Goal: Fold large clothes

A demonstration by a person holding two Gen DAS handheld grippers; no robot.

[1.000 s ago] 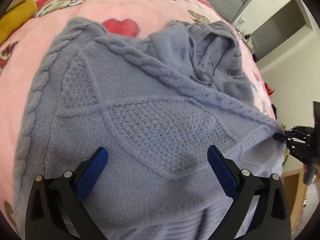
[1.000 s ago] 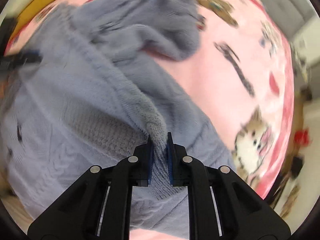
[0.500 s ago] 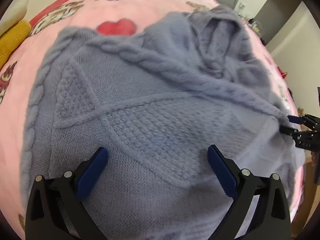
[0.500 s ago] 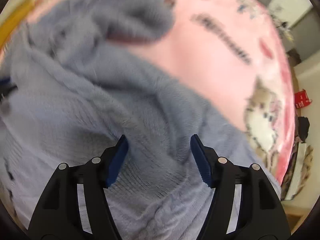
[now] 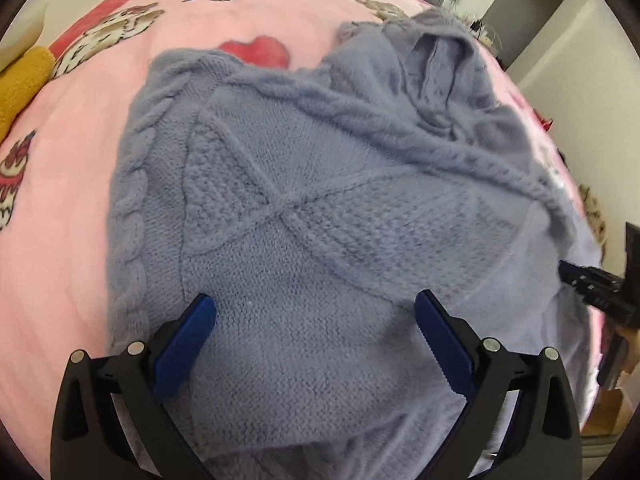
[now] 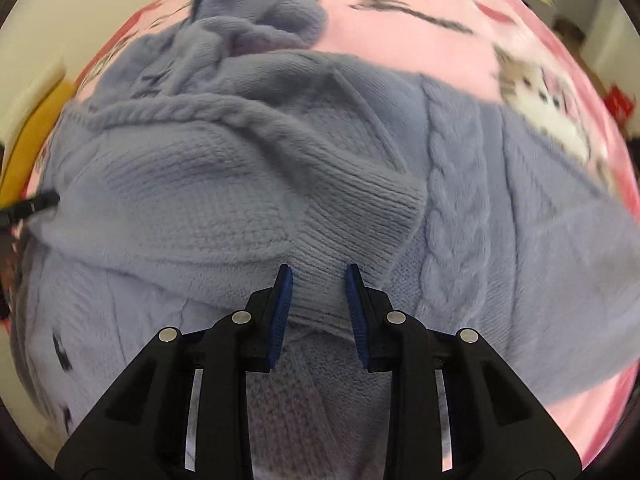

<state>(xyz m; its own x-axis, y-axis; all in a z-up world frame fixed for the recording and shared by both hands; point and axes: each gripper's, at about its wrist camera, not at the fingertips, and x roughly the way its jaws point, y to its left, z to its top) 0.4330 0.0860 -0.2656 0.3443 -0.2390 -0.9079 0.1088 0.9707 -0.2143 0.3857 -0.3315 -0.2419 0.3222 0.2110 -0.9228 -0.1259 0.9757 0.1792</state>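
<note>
Sweater [image 5: 304, 220], lavender cable knit, lies spread on the pink printed blanket [image 5: 72, 184] of the bed, body mostly flat, bunched sleeve or hood heap toward 1 o'clock in the left wrist view. Yellow cushion [image 5: 20, 80] sits off at 10 o'clock, well clear of the garment. Left gripper [image 5: 316, 320] hangs over the near body panel, released, jaws wide apart with nothing between them; probably parked there so it can pin or pick the near hem once the other side is ready. Cable braid runs along the sweater's left edge from 11 to 8 o'clock, a decent straight reference for a fold line. At 3 o'clock of the left view the right gripper's dark tip shows at the sweater's far edge, touching or just beside the knit, cannot tell which. In the right wrist view the right gripper [image 6: 318, 280] straddles the ribbed cuff [image 6: 352, 216], which lies folded over the body next to a vertical cable braid [image 6: 456, 184]; jaws partly closed, a visible gap each side, so not clenched on the cuff yet as far as I can tell. Judgement: sleeve is being laid inward across the body, early fold stage, and the heap at 12 o'clock needs flattening before halving.
</note>
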